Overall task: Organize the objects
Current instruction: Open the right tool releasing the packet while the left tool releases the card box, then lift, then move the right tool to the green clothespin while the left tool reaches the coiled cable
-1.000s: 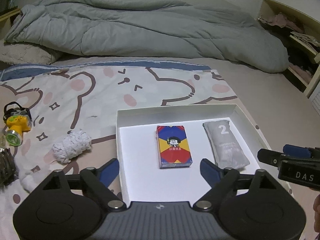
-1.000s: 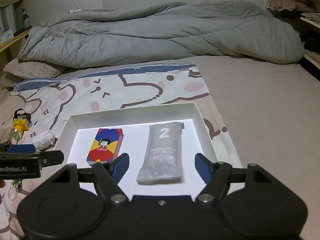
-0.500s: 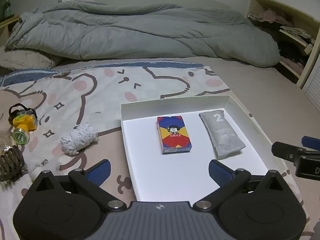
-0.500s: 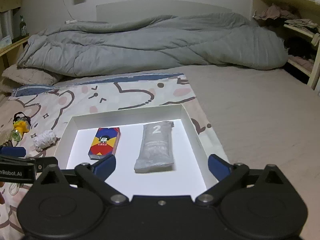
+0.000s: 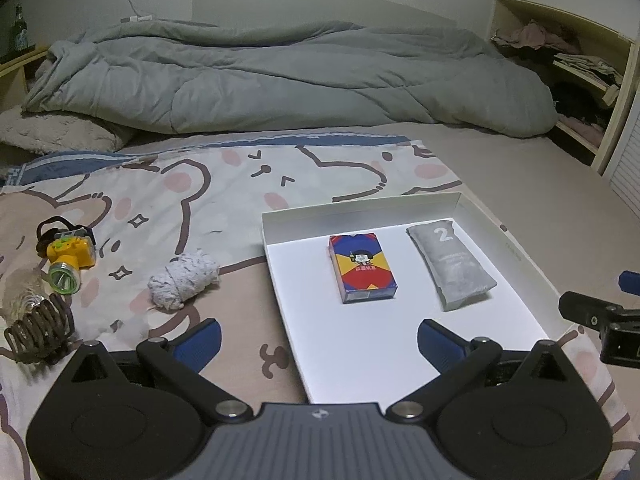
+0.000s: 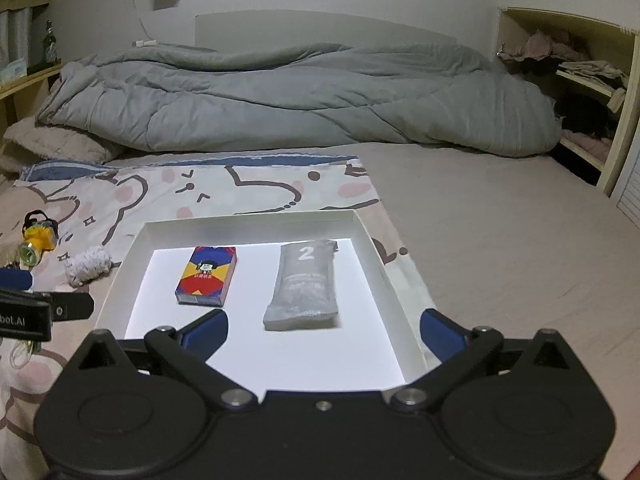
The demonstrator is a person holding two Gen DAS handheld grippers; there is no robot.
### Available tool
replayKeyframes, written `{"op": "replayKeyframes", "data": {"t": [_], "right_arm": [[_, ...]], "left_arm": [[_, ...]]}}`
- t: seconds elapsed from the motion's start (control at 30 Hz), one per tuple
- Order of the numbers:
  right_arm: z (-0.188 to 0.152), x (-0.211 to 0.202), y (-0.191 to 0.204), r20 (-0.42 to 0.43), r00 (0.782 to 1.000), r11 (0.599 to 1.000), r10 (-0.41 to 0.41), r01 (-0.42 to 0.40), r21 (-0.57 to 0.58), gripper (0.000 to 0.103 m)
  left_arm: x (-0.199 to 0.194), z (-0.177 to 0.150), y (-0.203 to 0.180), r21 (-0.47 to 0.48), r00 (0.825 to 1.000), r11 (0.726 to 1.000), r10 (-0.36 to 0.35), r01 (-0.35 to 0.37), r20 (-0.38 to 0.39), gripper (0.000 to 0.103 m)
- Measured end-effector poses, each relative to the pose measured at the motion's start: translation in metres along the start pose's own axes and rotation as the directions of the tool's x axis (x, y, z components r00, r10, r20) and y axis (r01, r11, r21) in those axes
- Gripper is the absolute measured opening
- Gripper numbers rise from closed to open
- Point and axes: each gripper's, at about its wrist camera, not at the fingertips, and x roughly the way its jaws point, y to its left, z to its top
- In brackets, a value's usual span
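Both hand-held grippers pulled back, spread wide, empty, card box and grey pouch ahead in tray

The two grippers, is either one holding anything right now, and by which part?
Nothing is held. The left gripper and right gripper both stand wide open with bare fingers; the card box and grey pouch lie untouched in the white tray.
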Motion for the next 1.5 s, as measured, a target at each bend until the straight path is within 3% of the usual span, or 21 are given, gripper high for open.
{"op": "replayKeyframes", "data": {"t": [0.57, 0.83, 1.13, 1.5], "right_arm": [[-0.007, 0.007, 0.015, -0.032, 0.999, 0.999, 0.023, -0.022, 0.024, 0.103], [-0.003, 0.016, 0.036, -0.032, 0.999, 0.999, 0.041, -0.041, 0.016, 0.103], [0.013, 0.033, 0.07, -0.064, 0.993, 0.995, 0.101, -0.1, 0.014, 0.103], [0.032, 0.049, 0.121, -0.065, 0.98, 0.982, 0.186, -0.187, 0.0, 0.103]], "left_arm": [[-0.004, -0.008, 0.022, 0.017, 1.0, 1.0, 0.001, -0.001, -0.009, 0.103], [-0.005, -0.006, 0.047, 0.01, 0.999, 0.999, 0.042, -0.042, -0.005, 0.103], [-0.008, -0.004, 0.095, -0.061, 0.998, 0.996, 0.062, -0.063, -0.019, 0.103], [-0.019, -0.002, 0.157, -0.143, 0.986, 0.975, 0.169, -0.167, 0.001, 0.103]]}}
